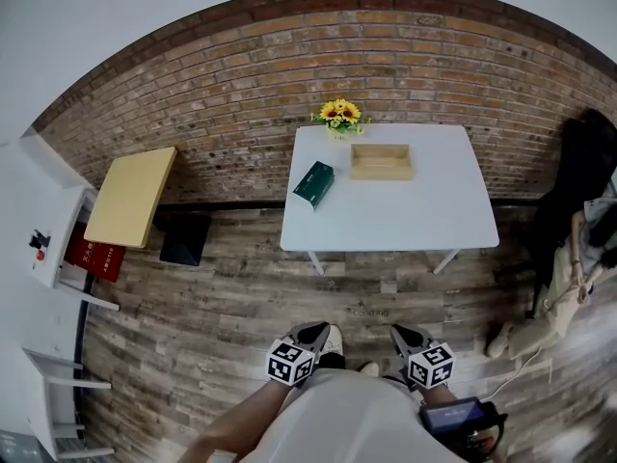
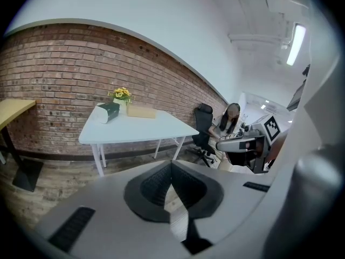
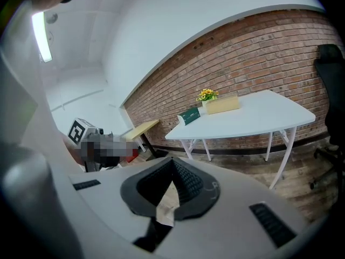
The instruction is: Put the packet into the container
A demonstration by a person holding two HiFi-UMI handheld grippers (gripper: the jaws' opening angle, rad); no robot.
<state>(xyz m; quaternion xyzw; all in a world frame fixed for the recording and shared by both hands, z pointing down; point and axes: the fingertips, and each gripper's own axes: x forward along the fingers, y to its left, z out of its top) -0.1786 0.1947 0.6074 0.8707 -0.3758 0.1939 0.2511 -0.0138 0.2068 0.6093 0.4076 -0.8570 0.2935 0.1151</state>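
Well back from bench (image 1: 386,215), both held low over wood floor. Left gripper (image 1: 310,332) jaws pressed together, nothing between. Right gripper (image 1: 405,335) likewise closed, empty. Green packet (image 1: 314,183) lies on bench, near wooden container (image 1: 381,173), outside it.

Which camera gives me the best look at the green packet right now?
The head view. It looks down on the green packet, showing its whole top and that it lies on the white table, left of the wooden container and apart from it. Both gripper views show it only small, far off and side-on.
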